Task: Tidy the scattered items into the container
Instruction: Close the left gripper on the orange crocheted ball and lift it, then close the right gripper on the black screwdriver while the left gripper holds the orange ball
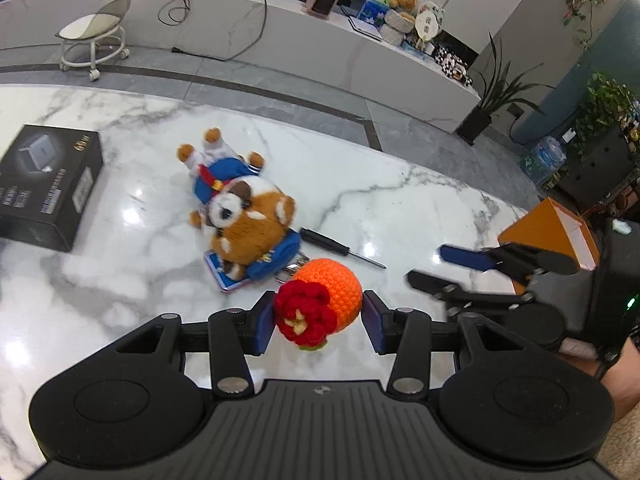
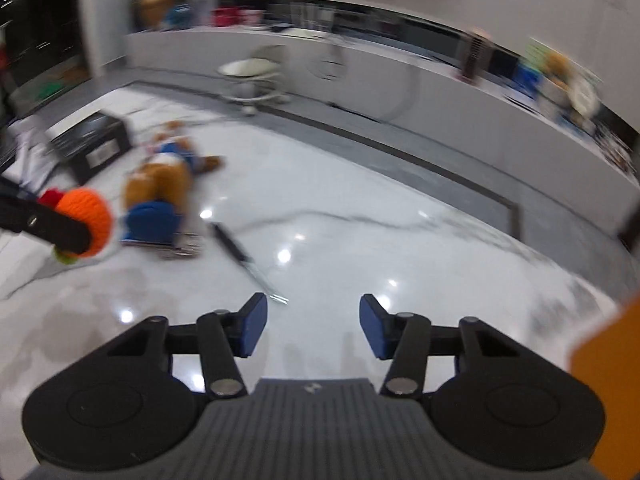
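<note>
- Glossy white marble with grey veins carries the scattered items; behind it run a long white ledge and a small wheeled stool.
- The left gripper is clenched on a crocheted orange ball with a red flower on its near side, both blue pads pressing its flanks, the ball lifted clear of the marble.
- Beyond the ball a plush dog in a blue outfit lies on its back, its head resting against a blue pouch that sits on a flat pink-edged item.
- A black-handled screwdriver lies just right of the pouch, its tip pointing away from the plush.
- A black box sits well apart at the far left.
- The right gripper hovers over bare marble with its fingers released and nothing between them; the screwdriver's tip lies just ahead of its left pad.
- An orange container stands at the right edge, close behind the right gripper in the left wrist view.
- The right wrist view is blurred, so small details there cannot be told.
</note>
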The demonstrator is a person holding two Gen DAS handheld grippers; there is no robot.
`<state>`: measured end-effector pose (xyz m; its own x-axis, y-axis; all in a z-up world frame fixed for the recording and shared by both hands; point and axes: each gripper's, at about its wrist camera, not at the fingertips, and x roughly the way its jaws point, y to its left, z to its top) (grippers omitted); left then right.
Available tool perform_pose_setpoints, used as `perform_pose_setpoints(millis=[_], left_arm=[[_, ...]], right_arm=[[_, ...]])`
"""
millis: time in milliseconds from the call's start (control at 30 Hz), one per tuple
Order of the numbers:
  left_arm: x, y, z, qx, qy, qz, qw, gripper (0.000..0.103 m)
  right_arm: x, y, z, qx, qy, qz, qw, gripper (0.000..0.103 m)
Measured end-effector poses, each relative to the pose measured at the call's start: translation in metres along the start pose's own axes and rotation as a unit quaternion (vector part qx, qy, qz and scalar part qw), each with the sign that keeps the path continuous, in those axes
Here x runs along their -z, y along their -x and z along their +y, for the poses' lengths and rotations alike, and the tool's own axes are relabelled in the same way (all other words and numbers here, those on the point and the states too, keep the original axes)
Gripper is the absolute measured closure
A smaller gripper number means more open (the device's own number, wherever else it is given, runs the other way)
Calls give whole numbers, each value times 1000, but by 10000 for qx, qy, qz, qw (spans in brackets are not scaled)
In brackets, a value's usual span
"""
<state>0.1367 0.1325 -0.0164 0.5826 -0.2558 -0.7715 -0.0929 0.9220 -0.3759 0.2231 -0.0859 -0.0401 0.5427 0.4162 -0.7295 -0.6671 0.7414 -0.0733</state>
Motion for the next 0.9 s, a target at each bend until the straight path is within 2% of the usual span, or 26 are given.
perform_pose_setpoints(millis=[100,300,600,733,767,900], left_arm=[[-5,8,12,-51,97,-99,9999,50],[-13,22,38,-156,305,-280,9990,50],[-9,24,54,-171,353,-185,9991,50],[-9,23,56,-160,361,-175,9991,50],[-9,23,56,-159,355,-168,9991,50],[-8,20,53,-159,325,-128,9993,50]], right_arm=[[-5,-14,17,-96,260,70,9996,57],[-18,-37,30,-213,226,190,9993,57],[-30,-69,40,-129,258,198,9994,57],[-30,-74,36,-194,88,119,9997,57],[-30,-74,35,-242,44,138,9996,59],[-31,-72,40,-326,59,273,9991,84]])
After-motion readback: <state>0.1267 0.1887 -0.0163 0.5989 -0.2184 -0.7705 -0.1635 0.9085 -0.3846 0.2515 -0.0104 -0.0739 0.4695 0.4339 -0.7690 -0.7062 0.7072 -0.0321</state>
